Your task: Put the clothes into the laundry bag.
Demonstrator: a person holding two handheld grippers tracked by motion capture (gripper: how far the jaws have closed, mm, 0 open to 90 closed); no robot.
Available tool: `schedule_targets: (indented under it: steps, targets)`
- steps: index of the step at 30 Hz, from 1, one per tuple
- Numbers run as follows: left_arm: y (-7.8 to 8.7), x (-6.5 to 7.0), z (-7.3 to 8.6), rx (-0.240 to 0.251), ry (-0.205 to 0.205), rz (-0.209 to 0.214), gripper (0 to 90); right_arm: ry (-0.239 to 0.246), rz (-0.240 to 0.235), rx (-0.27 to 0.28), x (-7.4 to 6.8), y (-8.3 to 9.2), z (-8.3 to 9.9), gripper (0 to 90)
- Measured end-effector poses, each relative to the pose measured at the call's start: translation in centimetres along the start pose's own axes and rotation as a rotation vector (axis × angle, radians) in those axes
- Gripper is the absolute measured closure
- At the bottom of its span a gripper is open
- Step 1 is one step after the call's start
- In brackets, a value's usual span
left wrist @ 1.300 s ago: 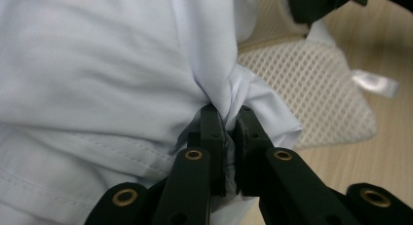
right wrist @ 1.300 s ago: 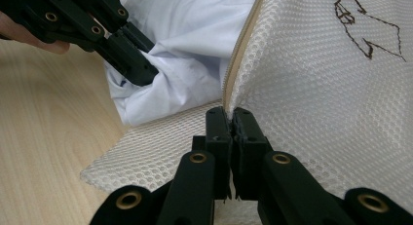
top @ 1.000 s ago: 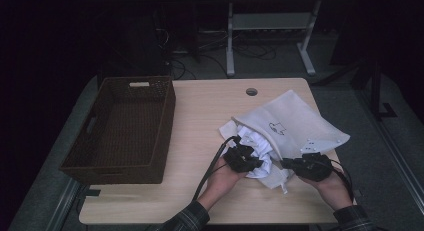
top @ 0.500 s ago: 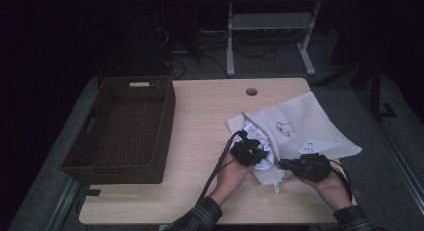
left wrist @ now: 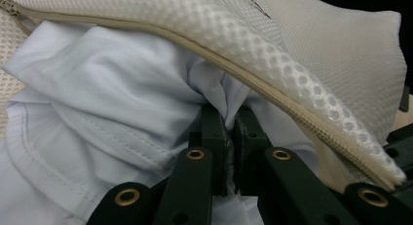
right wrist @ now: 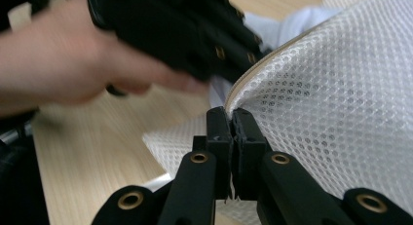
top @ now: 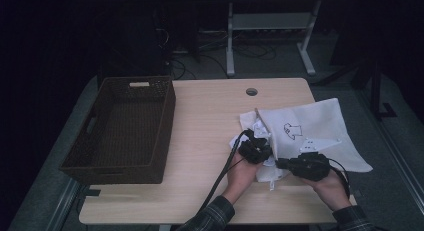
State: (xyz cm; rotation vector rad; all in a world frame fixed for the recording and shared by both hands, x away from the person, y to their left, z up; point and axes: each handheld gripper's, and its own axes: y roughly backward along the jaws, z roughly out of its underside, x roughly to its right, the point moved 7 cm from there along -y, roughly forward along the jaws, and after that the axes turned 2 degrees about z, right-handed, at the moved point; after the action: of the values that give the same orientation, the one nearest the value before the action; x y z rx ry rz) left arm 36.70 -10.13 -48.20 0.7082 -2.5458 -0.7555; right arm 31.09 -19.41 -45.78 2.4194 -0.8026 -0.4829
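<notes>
Mesh bag [top: 320, 133] flat on counter [top: 210, 126], right side, mouth toward left tool [top: 256, 150]; left tool clamped on shirt [left wrist: 107, 113] at mouth; right tool [top: 285, 165] pinching bag edge; shirt mostly hidden.

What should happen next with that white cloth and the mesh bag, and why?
Probably push the white garment deeper into the mesh laundry bag. The left hand-held gripper is shut on a fold of it right at the zipper opening, while the right hand-held gripper pinches the bag's edge, holding the mouth up.
</notes>
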Motion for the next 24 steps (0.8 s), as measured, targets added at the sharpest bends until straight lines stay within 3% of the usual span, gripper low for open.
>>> schedule_targets:
  steps: [8,13,16,19,24]
  targets:
    - [-0.4,0.6,0.4,0.024,0.001,0.072,81.5,-0.022,-0.002,0.033,0.6,0.8,-0.3,86.7]
    - [0.7,0.8,0.4,0.019,-0.044,0.095,63.2,-0.021,0.002,0.027,0.8,0.9,0.0,86.6]
    - [1.9,0.6,0.4,0.011,-0.091,0.083,54.0,-0.019,0.009,0.023,0.9,1.0,0.0,86.5]
    - [3.3,-0.2,0.1,0.01,-0.103,0.073,48.0,-0.023,0.008,0.015,1.0,1.0,0.1,86.4]
    - [5.0,-3.1,-0.8,0.008,-0.128,0.002,44.7,-0.016,0.012,0.006,1.0,0.9,0.3,86.2]
